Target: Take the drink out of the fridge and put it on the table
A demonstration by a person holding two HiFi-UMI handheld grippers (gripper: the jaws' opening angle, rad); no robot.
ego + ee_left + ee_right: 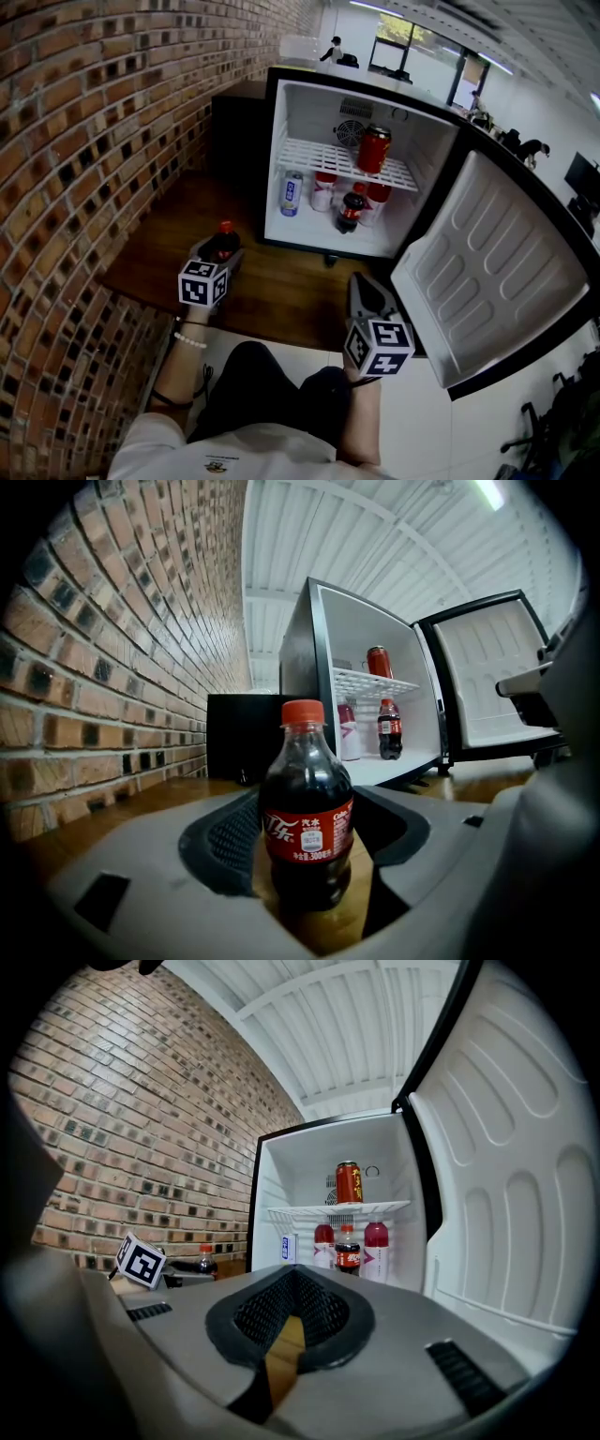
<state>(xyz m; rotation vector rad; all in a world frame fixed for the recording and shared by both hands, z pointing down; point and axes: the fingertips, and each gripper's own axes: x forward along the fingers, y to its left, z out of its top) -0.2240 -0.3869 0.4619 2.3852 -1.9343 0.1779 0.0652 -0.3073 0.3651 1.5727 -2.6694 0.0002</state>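
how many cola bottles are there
2: one dark plastic red-capped cola bottle on the wooden table, gripped by the left tool; another on the white fridge floor. More may be hidden.

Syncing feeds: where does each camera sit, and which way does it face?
Head view: on the person's head, steeply down at table, open fridge, left claw, right claw, knees.
Left gripper view: on the left claw, toward the fridge; cola bottle gripped.
Right gripper view: on the shut right claw, into the fridge.
Shared: all three show the fridge.
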